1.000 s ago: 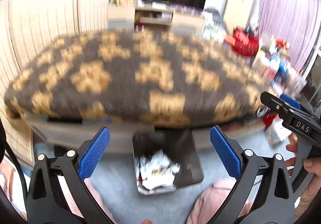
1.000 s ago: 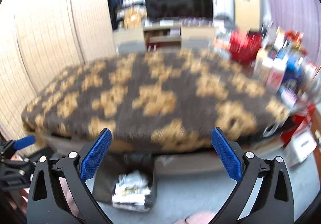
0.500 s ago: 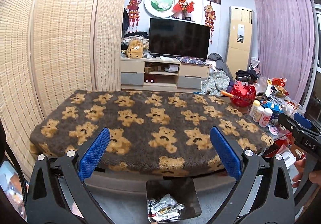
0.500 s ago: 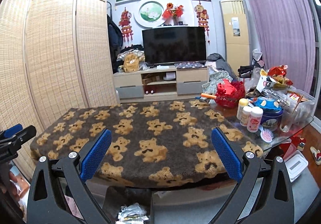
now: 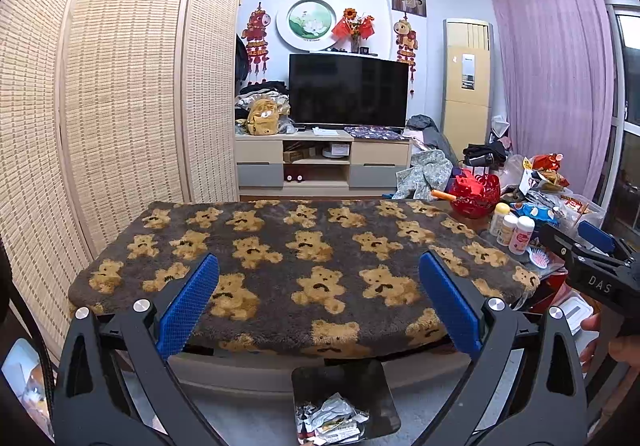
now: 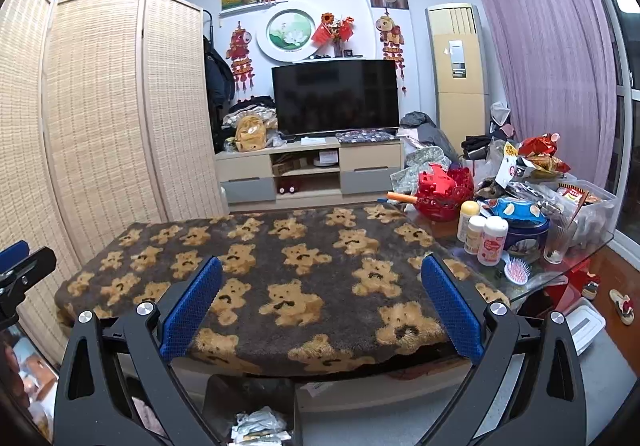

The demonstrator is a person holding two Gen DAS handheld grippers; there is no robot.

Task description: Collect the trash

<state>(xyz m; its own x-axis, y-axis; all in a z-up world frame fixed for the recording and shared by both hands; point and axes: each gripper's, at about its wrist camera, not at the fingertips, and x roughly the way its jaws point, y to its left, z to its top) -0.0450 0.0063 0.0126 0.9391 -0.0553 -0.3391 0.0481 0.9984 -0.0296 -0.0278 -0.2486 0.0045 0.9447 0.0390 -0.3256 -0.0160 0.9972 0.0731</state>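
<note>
Both tools are held level above the near edge of the surface covered by a dark grey plush blanket printed with tan teddy bears (image 5: pixel 304 270), pointing toward the far wall. The left tool (image 5: pixel 318 306) has its blue-padded fingers spread wide with nothing between them; the right tool (image 6: pixel 322 306) is likewise spread and empty. Crumpled silver and white wrappers (image 5: pixel 330 420) lie in a dark square bin (image 5: pixel 376 386) on the floor below the near edge.
</note>
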